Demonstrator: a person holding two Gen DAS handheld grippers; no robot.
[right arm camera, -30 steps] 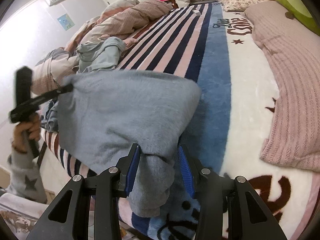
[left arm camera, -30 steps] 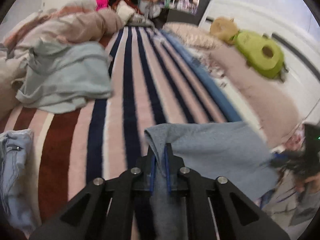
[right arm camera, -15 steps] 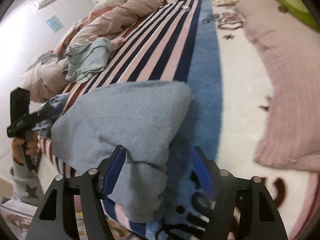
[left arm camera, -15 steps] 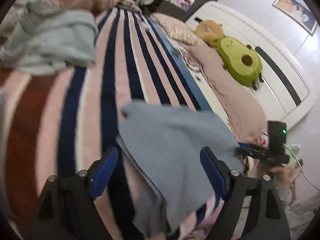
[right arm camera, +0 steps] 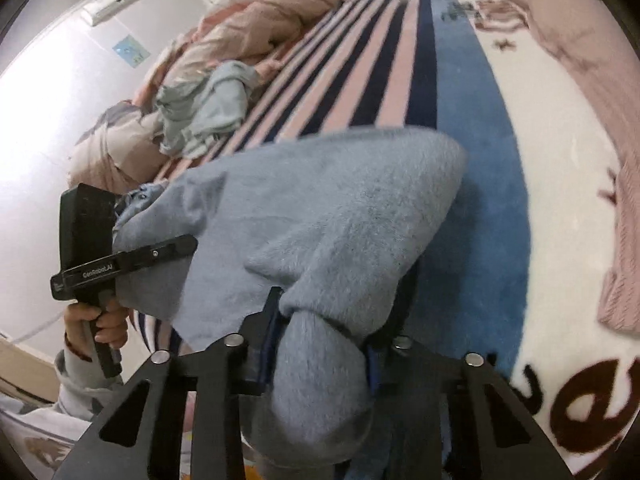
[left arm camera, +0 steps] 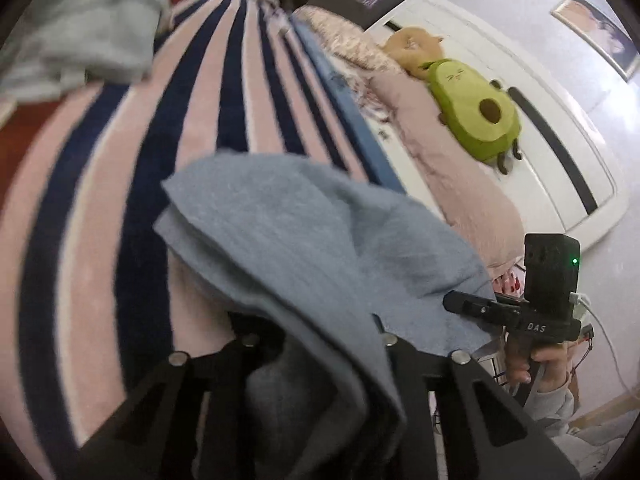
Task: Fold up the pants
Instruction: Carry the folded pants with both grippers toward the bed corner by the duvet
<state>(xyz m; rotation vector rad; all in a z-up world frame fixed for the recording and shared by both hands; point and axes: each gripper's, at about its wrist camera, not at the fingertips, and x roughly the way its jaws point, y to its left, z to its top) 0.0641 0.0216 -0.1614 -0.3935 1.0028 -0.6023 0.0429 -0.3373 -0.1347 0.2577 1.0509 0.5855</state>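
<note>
The grey-blue fleece pants (left arm camera: 304,232) lie folded over at the near edge of the striped bed. In the right wrist view the pants (right arm camera: 328,216) bulge up in front of me. My left gripper (left arm camera: 316,344) has its jaws spread wide with pants fabric draped over and between them. My right gripper (right arm camera: 320,332) also stands open, with a thick roll of the pants lying between its blue pads (right arm camera: 267,332). Each gripper shows in the other's view, held in a hand: the right one (left arm camera: 536,316) and the left one (right arm camera: 100,256).
The striped blanket (left arm camera: 120,160) covers the bed. A pale green garment (right arm camera: 208,108) and a pink duvet (right arm camera: 256,28) lie at the far side. An avocado plush (left arm camera: 476,116) and a pink blanket (right arm camera: 592,72) lie by the white headboard (left arm camera: 560,120).
Both grippers went from shut on the pants to open. The pants have dropped onto the bed, and both grippers have moved closer over the fabric.
</note>
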